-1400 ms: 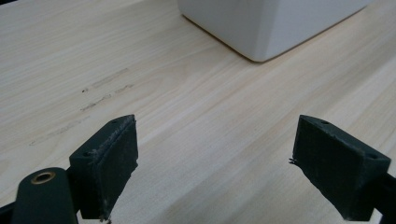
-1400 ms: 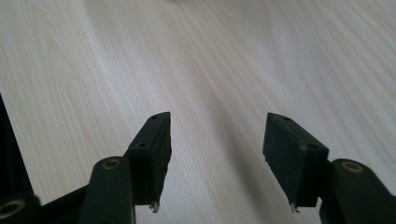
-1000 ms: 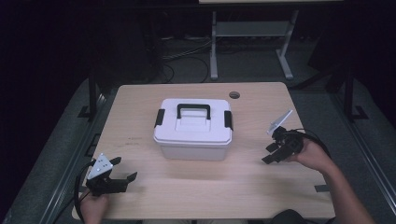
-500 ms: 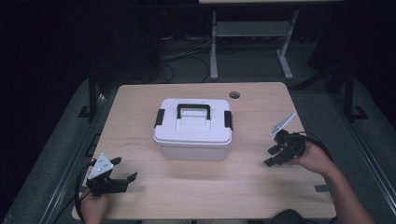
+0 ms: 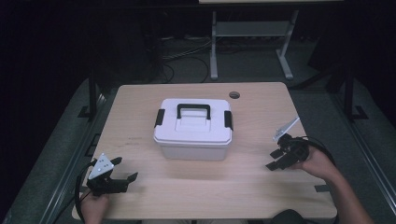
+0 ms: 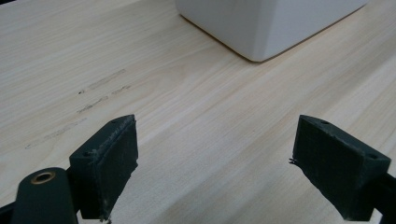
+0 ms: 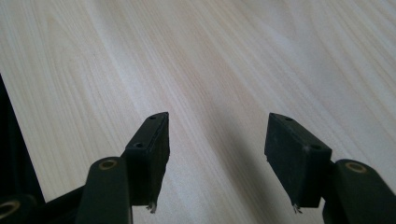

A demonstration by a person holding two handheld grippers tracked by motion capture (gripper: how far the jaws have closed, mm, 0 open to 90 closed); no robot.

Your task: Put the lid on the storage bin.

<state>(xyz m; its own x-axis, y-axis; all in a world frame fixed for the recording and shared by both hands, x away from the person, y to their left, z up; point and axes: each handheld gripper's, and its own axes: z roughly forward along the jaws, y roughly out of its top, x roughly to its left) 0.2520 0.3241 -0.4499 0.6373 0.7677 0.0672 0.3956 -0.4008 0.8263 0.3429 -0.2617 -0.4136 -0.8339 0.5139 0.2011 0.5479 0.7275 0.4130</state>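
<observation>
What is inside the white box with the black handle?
That cannot be seen. The white box has its lid shut, black latches at both ends and its black handle lying flat on top, so the lid hides whatever is inside.

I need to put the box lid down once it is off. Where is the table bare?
Bare wood lies between the white box and the table front edge, and on both sides of the box. Least room: the near corners, by the left hand-held gripper and right hand-held gripper.
</observation>
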